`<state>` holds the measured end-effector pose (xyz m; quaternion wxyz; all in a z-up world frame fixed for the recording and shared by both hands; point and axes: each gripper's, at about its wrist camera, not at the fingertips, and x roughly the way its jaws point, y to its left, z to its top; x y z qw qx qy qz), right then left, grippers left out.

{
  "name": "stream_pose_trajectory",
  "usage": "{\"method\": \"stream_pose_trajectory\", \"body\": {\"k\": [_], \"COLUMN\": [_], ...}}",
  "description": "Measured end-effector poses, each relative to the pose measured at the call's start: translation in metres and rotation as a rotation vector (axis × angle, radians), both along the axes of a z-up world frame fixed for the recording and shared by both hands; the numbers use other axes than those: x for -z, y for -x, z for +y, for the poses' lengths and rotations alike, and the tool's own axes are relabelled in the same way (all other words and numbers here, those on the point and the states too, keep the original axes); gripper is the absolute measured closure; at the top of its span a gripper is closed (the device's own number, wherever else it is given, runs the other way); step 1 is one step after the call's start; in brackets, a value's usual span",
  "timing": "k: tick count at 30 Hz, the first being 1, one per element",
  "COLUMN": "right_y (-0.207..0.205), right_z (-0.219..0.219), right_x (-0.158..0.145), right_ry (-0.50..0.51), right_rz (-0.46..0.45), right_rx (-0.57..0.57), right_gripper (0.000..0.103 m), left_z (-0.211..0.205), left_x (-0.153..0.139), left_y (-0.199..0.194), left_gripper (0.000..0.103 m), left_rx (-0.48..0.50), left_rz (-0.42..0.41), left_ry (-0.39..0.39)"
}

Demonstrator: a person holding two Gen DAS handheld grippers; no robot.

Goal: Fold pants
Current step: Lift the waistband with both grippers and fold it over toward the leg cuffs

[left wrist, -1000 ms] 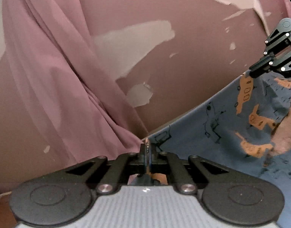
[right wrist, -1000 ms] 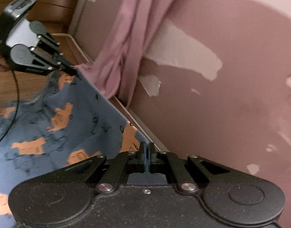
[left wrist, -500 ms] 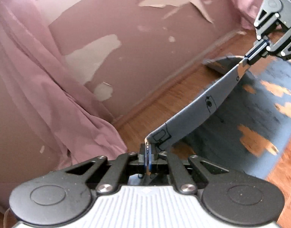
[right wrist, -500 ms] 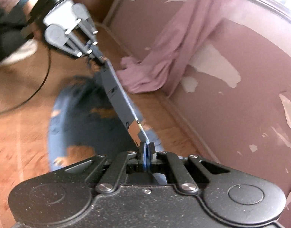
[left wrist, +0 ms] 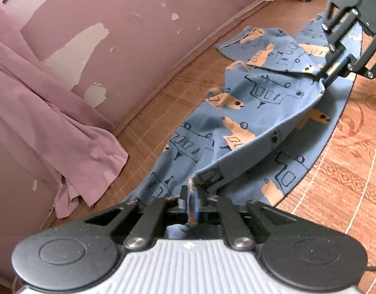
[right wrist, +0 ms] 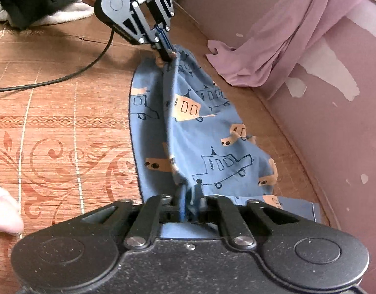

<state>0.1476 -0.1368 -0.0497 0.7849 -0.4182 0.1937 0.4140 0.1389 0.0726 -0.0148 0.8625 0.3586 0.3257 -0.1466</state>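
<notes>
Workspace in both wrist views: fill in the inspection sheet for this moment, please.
Surface: patterned bamboo floor mat, flat.
Job's things: blue printed pants partly on the mat, one edge lifted between both grippers.
Clutter: dark and white clothes pile at the far edge.
Grippers: left gripper and right gripper each shut on the pants' edge.
Cables: black cable across the mat.
Surroundings: pink wall with peeling paint; pink curtain pooling on the floor.
</notes>
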Motion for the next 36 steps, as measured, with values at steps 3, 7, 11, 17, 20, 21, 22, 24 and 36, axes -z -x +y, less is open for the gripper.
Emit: {"method": "stream_pose_trajectory", "body": {"k": [3,7,11,17,20,21,22,24,36], "right_y": [-0.003,-0.002,-0.001,0.019,0.024,0.024,0.022,0.017,0.033], "right_z": [-0.001,-0.002,0.000,0.001,0.001,0.002,0.003,0.003,-0.018], "right_x": [-0.001,0.002,0.006,0.000,0.011,0.016,0.018,0.017,0.004], "right_ry": [0.005,0.018,0.031,0.059,0.092,0.095,0.092,0.060,-0.025], "right_rz": [-0.003,-0.005,-0.004,-0.071,-0.059,-0.050,-0.037,-0.005,0.029], "right_rx": [-0.010,-0.032,-0.062,-0.091,-0.089,-0.081,-0.069,-0.040,0.036], "right_gripper": [0.081,0.077,0.103,0.103,0.103,0.102,0.102,0.102,0.062], "left_z": [-0.001,0.002,0.004,-0.004,-0.004,-0.004,-0.003,-0.003,-0.009], "left_x": [0.001,0.003,0.005,0.007,0.016,0.017,0.018,0.019,-0.004], "left_y": [0.002,0.004,0.003,0.019,0.020,0.020,0.018,0.018,0.017], "left_gripper": [0.082,0.072,0.096,0.101,0.101,0.101,0.101,0.101,0.046], "left_rx": [0.005,0.030,0.029,0.136,0.162,0.164,0.167,0.178,0.071], "left_rz": [-0.008,0.012,0.030,-0.049,0.004,0.022,0.047,0.086,0.171], "left_ry": [-0.021,-0.060,-0.079,-0.178,-0.196,-0.195,-0.193,-0.192,-0.018]}}
